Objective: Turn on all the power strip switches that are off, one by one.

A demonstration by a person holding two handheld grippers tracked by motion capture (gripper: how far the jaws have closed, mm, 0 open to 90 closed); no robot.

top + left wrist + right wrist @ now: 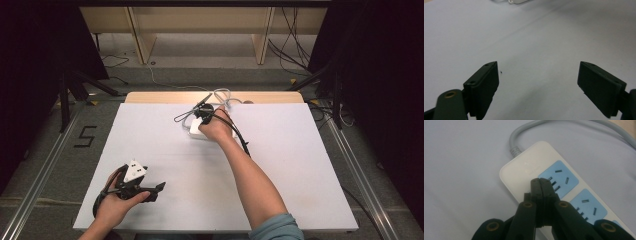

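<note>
Over near the far edge of the white table surface (280,165), the right gripper (541,185) has its two black jaws pressed together with nothing between them, tips resting on the flat white plastic power strip with pale blue sockets (564,182), whose grey cable (517,138) runs off toward the far edge. The left gripper (538,85) waits near the front left corner, jaws spread wide and empty. If those closed tips push down off-centre, I'd guess the light strip could skid or tip, since nothing holds it.
</note>
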